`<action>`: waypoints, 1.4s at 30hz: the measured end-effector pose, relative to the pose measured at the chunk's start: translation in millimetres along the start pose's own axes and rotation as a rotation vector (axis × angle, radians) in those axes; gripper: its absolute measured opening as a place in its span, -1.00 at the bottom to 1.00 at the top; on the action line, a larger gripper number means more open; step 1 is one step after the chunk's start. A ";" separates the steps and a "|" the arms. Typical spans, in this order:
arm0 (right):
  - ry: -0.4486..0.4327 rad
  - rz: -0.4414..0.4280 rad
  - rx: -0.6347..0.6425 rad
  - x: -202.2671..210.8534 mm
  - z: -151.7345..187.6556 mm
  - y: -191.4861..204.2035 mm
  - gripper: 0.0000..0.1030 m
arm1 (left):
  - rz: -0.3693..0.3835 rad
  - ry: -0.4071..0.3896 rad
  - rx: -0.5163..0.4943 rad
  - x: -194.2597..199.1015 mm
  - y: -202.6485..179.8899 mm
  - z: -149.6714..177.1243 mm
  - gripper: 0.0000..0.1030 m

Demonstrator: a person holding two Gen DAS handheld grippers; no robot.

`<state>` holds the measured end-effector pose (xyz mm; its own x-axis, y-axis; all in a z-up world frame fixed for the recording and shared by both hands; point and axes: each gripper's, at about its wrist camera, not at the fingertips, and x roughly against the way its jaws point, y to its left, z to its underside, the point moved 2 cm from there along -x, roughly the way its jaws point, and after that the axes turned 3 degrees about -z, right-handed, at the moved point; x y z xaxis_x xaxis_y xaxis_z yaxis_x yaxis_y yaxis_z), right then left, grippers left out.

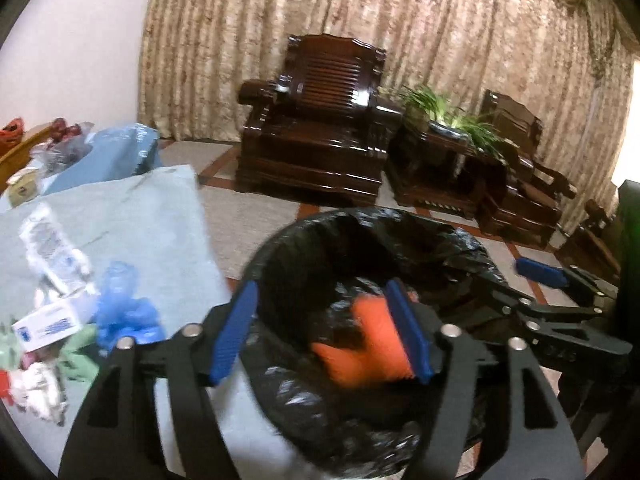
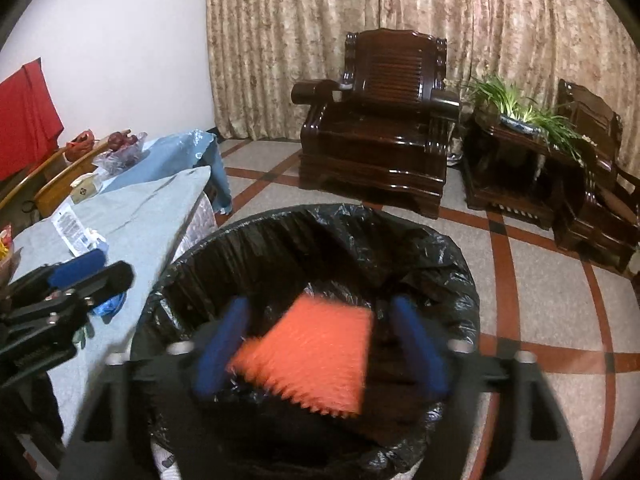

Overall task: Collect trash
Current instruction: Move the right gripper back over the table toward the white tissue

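A bin lined with a black bag (image 1: 280, 248) (image 2: 280, 220) stands beside the cloth-covered table. Inside its mouth is an orange packet (image 1: 360, 344) (image 2: 312, 356) with a serrated edge, blurred. My left gripper (image 1: 320, 332) is open over the bin's left rim, pads clear of the packet. My right gripper (image 2: 320, 344) is open over the bin, and the packet shows between its blue pads (image 2: 224, 344) with neither pressing on it. On the table lie a crumpled blue glove (image 1: 120, 304), a white box (image 1: 48, 324), a white packet (image 1: 52, 248) and crumpled tissue (image 1: 32, 388).
The table's grey-blue cloth (image 1: 140, 216) (image 2: 132, 216) runs up to the bin. A dark wooden armchair (image 1: 316, 132) (image 2: 380, 120) and a side table with a plant (image 1: 440, 120) (image 2: 520, 120) stand by the curtain. Tiled floor (image 2: 540, 300) lies right of the bin.
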<state>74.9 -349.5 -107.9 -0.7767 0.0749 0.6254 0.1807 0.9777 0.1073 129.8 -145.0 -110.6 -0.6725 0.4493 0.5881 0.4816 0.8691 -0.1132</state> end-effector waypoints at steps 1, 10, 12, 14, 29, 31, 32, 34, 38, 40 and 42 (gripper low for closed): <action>-0.010 -0.011 0.004 1.1 -1.3 5.1 0.83 | -0.019 -0.008 0.004 5.3 4.9 0.7 0.48; -0.033 -0.134 0.042 -1.1 -7.7 65.5 0.89 | -0.234 -0.079 0.071 71.9 79.4 2.9 0.75; -0.031 -0.162 0.055 -3.5 -7.0 82.9 0.89 | -0.281 -0.082 0.087 86.0 97.9 6.6 0.75; -0.029 -0.193 0.069 -5.5 -6.2 100.9 0.89 | -0.329 -0.085 0.104 98.2 115.0 10.6 0.75; -0.003 -0.364 0.223 -25.9 20.0 212.5 0.88 | -0.548 0.001 0.186 124.7 207.7 69.8 0.58; 0.007 -0.378 0.232 -29.0 24.3 222.7 0.78 | -0.558 0.009 0.192 125.3 214.7 75.6 0.57; 0.012 -0.390 0.234 -30.7 26.5 228.3 0.77 | -0.563 0.007 0.193 126.3 216.2 77.1 0.57; 0.022 -0.409 0.245 -33.0 30.3 239.9 0.73 | -0.571 0.001 0.189 129.4 220.4 79.8 0.57; 0.035 -0.459 0.281 -38.9 39.1 268.6 0.59 | -0.596 0.003 0.193 136.7 233.7 87.1 0.57; 0.050 -0.483 0.297 -44.5 44.0 284.1 0.52 | -0.610 0.003 0.205 141.0 243.3 92.0 0.57; 0.067 -0.508 0.306 -49.5 48.1 297.5 0.47 | -0.625 0.006 0.213 144.7 252.3 96.1 0.57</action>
<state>138.2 -53.0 -144.1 -0.6787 -0.4197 0.6026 -0.3931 0.9008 0.1847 100.0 159.2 -131.0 -0.7861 -0.1539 0.5987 -0.1208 0.9881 0.0954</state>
